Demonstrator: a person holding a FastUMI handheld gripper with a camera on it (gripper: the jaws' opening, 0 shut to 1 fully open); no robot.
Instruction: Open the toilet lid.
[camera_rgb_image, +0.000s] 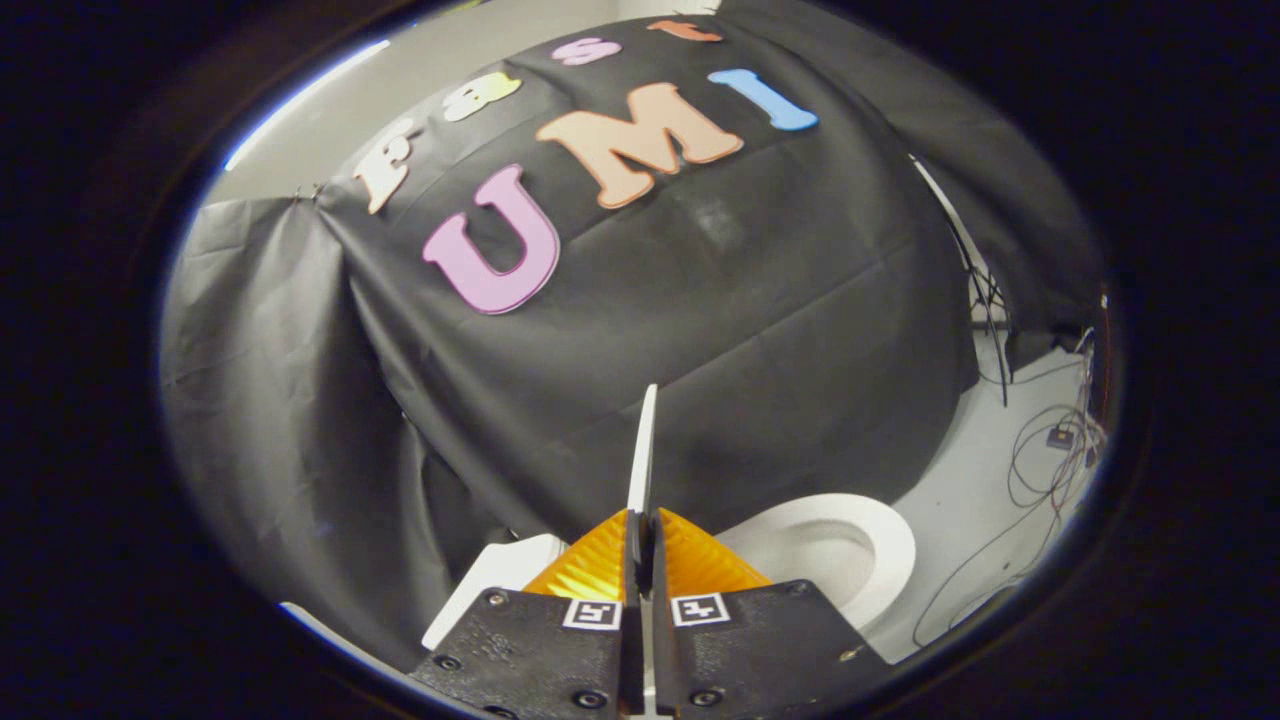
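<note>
Lid raised edge-on, long axis pointing up past the tongs, which clamp its lower edge; bowl beside.

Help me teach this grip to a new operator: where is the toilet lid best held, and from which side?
By its thin free edge, as now: the fingers are shut on the lid, which stands edge-on between them. Come in along its edge; one finger on each flat face suits a thin panel, with the seat open beside it.
</note>
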